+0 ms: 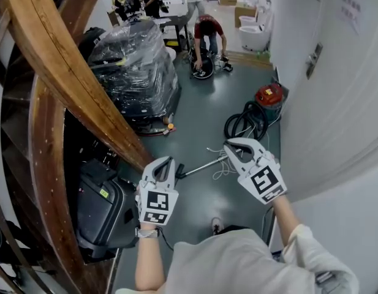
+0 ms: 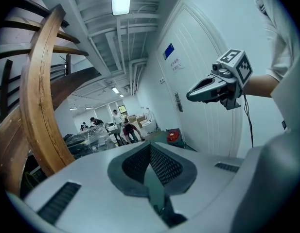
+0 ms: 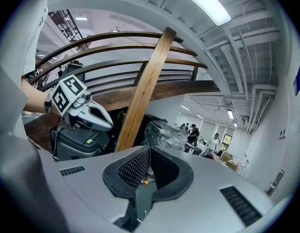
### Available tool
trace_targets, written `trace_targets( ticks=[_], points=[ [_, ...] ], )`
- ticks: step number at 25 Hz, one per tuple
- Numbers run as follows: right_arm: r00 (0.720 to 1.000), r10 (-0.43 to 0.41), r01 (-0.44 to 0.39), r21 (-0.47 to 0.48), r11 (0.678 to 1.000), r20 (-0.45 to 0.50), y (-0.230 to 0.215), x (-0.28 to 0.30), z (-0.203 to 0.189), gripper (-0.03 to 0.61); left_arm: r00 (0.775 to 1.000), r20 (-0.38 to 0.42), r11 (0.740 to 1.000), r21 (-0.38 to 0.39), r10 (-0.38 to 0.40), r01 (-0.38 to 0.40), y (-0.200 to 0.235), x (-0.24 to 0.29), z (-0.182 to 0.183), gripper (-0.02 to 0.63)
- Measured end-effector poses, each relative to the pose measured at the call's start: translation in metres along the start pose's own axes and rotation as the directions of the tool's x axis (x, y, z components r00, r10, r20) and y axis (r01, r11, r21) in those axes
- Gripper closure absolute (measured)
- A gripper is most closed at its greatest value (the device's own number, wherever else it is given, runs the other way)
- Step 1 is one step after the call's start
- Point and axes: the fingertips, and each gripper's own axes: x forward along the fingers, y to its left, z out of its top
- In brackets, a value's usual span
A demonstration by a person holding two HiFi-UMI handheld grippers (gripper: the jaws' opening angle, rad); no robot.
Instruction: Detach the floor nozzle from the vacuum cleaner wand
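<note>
Wand (image 1: 201,166) lies on grey-green floor (image 1: 201,112) near white wall (image 1: 342,103).

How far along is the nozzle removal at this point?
Done: nothing visible; the wand lies untouched on the floor by the red vacuum cleaner, its dark end piece seemingly attached. In hand: nothing; left gripper and right gripper are both shut, empty, above the floor. Left: reach the wand, grip it, pull the nozzle off.

The right gripper (image 3: 149,150) holds its jaws together with nothing between; the left gripper (image 3: 102,122) hovers up to its left; ahead leans a wooden post (image 3: 146,89), a plastic-wrapped load (image 3: 165,131) beyond.
</note>
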Motion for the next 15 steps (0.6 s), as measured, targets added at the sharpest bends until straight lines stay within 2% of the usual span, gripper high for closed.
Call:
trace_targets(
  ticks=[3,7,12,15],
  points=[
    [1.0,0.005,-0.005,-0.005,1.0,-0.008,-0.012,0.008,-0.005,0.548,1.0,-0.001,1.0,-0.007,0.009,-0.009,0.004,0.012,0.002,0.615],
    [0.999,-0.019,0.017,-0.061,0.998,-0.029,-0.03,0.015,-0.013,0.548,1.0,-0.002,1.0,-0.018,0.023,-0.023,0.009,0.031,0.006,0.615],
    [0.998,0.033,-0.033,0.003,0.999,-0.048,-0.042,0.026,-0.03,0.549,0.999,-0.018,0.999,-0.022,0.029,-0.03,0.008,0.05,0.007,0.615],
    [0.999,0.009,-0.008,0.01,1.0,-0.047,-0.055,0.033,-0.036,0.549,0.999,-0.025,1.0,-0.014,0.023,-0.023,0.011,0.063,0.007,0.616]
  ],
)
